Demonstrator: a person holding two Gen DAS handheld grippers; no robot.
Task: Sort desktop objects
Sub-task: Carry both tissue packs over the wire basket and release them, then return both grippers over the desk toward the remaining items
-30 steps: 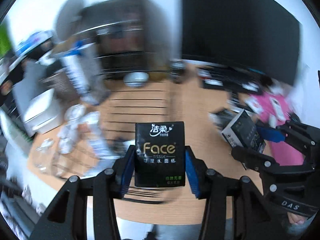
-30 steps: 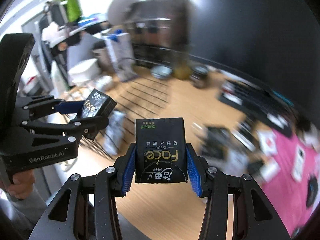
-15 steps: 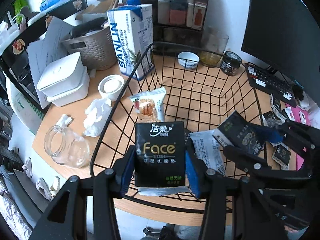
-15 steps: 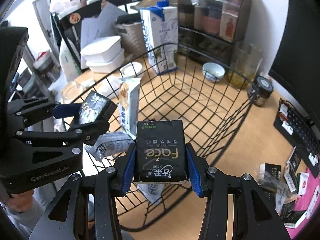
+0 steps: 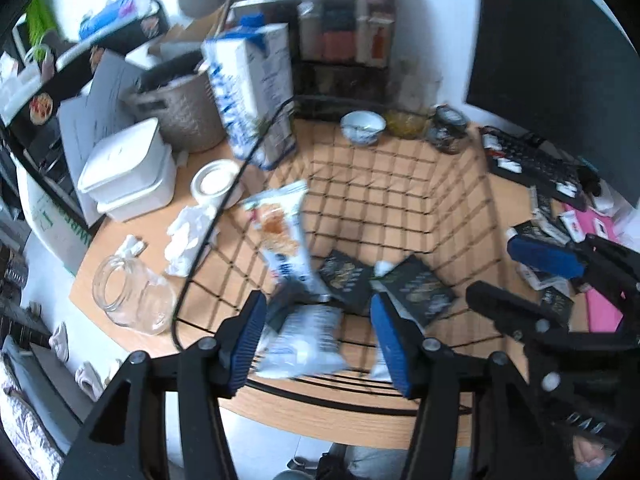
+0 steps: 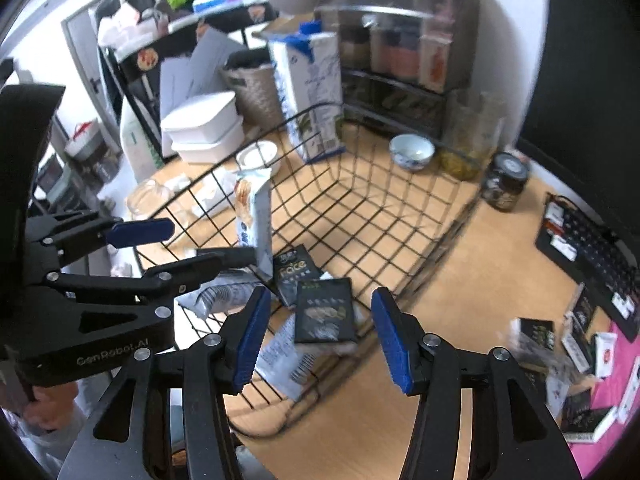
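Both grippers hang over the black wire basket (image 5: 212, 232) (image 6: 256, 144). My left gripper (image 5: 319, 344) has its jaws opening, with nothing pressed between the blue pads. Below it in the basket lie two black Face tissue packs (image 5: 344, 280) (image 5: 416, 288) and white packets (image 5: 304, 340). My right gripper (image 6: 321, 340) is also opening. A black tissue pack (image 6: 324, 312) lies under it in the basket, clear of the pads, beside the other pack (image 6: 296, 272). A snack packet (image 5: 280, 232) (image 6: 254, 216) leans upright against the basket's left wall. Each view shows the other gripper (image 5: 516, 276) (image 6: 188, 244) empty.
A blue-and-white carton (image 5: 256, 92), a woven bin and stacked white lidded boxes (image 5: 124, 168) stand behind and left of the basket. A glass jar (image 5: 128, 296) lies at the left edge. A bowl (image 6: 412, 150), a dark jar (image 6: 506, 180), a keyboard (image 6: 592, 248) and several small packs (image 6: 560, 352) are at the right.
Both grippers have opened and let go of their black tissue packs, which now lie in the basket. Both hands moved further over the basket.
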